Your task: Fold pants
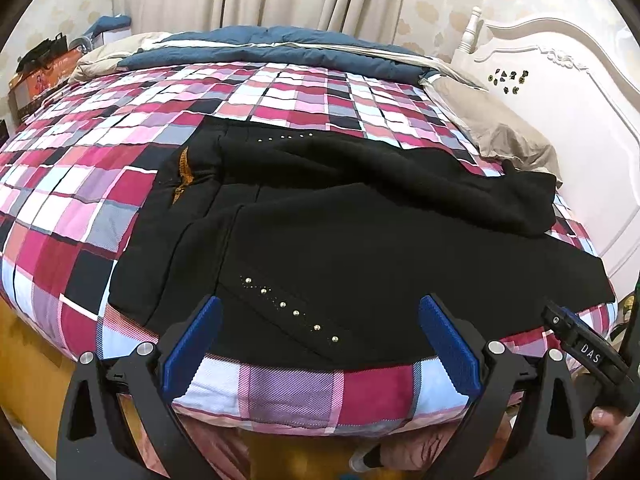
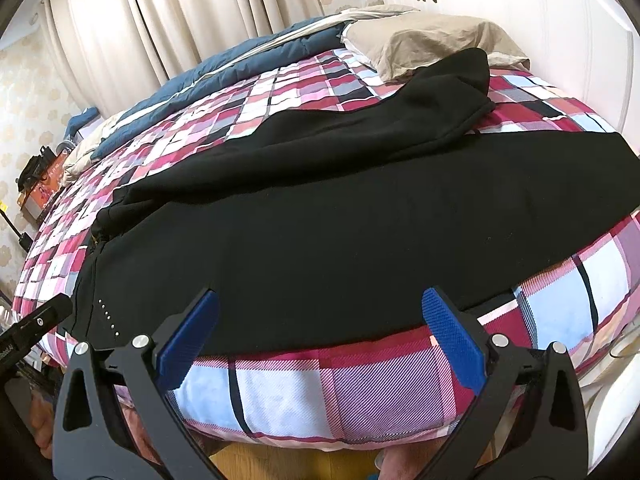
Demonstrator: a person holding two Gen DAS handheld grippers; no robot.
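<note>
Black pants [image 1: 360,240] lie spread across the plaid bed, waist to the left with an orange inner label [image 1: 183,176] and rows of metal studs [image 1: 290,310]. One leg lies flat along the near edge; the other is bunched and angled toward the pillow. They also fill the right wrist view [image 2: 340,220]. My left gripper [image 1: 318,320] is open and empty, hovering at the near bed edge over the studded hip. My right gripper [image 2: 320,316] is open and empty, at the near edge over the flat leg.
The plaid bedsheet [image 1: 80,200] covers the bed. A blue duvet [image 1: 260,46] lies folded at the far side. A beige pillow [image 1: 496,120] and white headboard [image 1: 580,120] are at the right. Curtains [image 2: 180,20] hang behind. Boxes [image 1: 44,76] sit far left.
</note>
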